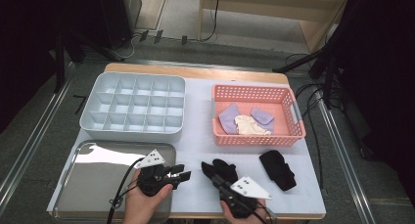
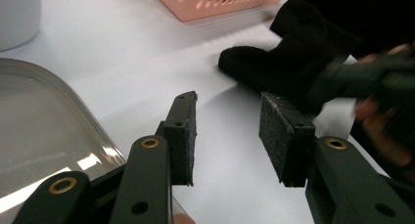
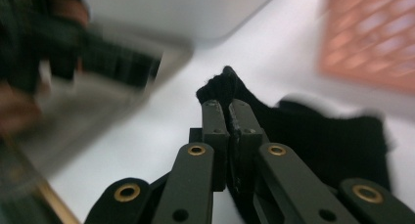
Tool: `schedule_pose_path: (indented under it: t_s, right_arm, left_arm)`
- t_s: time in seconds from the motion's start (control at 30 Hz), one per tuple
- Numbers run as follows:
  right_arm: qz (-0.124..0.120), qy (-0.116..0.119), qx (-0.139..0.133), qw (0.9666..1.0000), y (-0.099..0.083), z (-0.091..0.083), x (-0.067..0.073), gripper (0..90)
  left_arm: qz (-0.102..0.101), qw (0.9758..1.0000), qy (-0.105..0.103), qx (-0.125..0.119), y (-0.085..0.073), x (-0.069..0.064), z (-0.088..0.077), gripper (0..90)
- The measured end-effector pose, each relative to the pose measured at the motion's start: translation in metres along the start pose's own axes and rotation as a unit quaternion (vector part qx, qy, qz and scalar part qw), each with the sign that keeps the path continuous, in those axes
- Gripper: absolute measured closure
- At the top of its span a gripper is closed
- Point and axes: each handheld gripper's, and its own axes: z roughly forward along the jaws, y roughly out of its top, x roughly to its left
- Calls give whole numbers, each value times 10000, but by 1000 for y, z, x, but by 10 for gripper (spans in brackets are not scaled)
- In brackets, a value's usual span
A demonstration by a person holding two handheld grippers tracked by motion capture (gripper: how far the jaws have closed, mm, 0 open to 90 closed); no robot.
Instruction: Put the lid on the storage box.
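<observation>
A black sock (image 1: 221,167) lies bunched on the white table near the front edge, and my right gripper (image 1: 215,177) is shut on it. In the right gripper view the jaws (image 3: 228,106) stand pressed together, pinching a fold of that black sock (image 3: 318,136). My left gripper (image 1: 183,173) hovers just left of it, open with nothing between its pads (image 2: 281,136). From the left gripper view the same sock (image 2: 288,53) sits beyond the jaws. A second black sock (image 1: 277,169) lies flat to the right.
A pink basket (image 1: 293,131) at the right rear holds two purple socks and a cream one. A grey compartment box (image 1: 132,131) stands at the left rear. A shiny metal tray (image 1: 98,185) sits at the front left, under my left hand.
</observation>
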Motion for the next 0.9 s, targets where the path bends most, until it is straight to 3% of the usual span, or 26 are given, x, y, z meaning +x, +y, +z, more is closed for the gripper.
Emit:
schedule_pose_path:
  t_s: [0.07, 0.2, 0.3, 0.33, 0.37, 0.43, 0.57, 0.6, 0.63, 0.7, 0.77, 0.83, 0.9]
  right_arm:
    - [273, -176, -357, 9988, 7, -15, -14, 869]
    - [649, -971, -621, 9912, 6, -37, -50, 866]
    - [1009, -1716, -638, 9779, -2, -49, -77, 817]
    - [1122, -1929, -659, 9725, -3, -52, -85, 754]
    - [1233, -2227, -712, 9644, -3, -58, -90, 695]
    - [1241, -2359, -882, 9598, 0, -67, -90, 677]
    - [720, -2566, -1151, 9569, 10, -78, -73, 658]
    - [654, -2518, -1138, 9588, 11, -77, -66, 658]
    - [619, -2340, -1069, 9644, 12, -72, -60, 654]
    - [656, -1789, -767, 9787, 10, -57, -52, 641]
    - [773, -1351, -386, 9871, 4, -37, -46, 622]
    - [885, -1126, 41, 9897, -3, -18, -42, 572]
    - [884, -1035, 378, 9900, -9, -3, -38, 574]
  left_arm:
    - [-2, 10000, 1, 15, 0, 1, 0, 588]
    - [13, 10000, -1, 21, 0, 0, 1, 588]
    - [28, 10000, -17, 32, 0, -1, 2, 588]
    - [23, 10000, -16, 38, 1, -1, 2, 587]
    - [22, 10000, -10, 40, 1, -1, 2, 587]
    - [23, 10000, -15, 37, 1, 0, 3, 587]
    - [-3, 10000, -13, 52, 0, 0, 4, 586]
    - [-4, 10000, -14, 57, 0, 0, 4, 587]
    - [7, 10000, -12, 59, -1, 0, 5, 586]
    - [22, 10000, -9, 56, -1, -1, 6, 585]
    - [23, 10000, -20, 26, -1, -2, 6, 582]
    - [27, 10000, -4, 15, -1, -3, 5, 580]
    - [20, 10000, -4, 0, -1, -2, 5, 579]
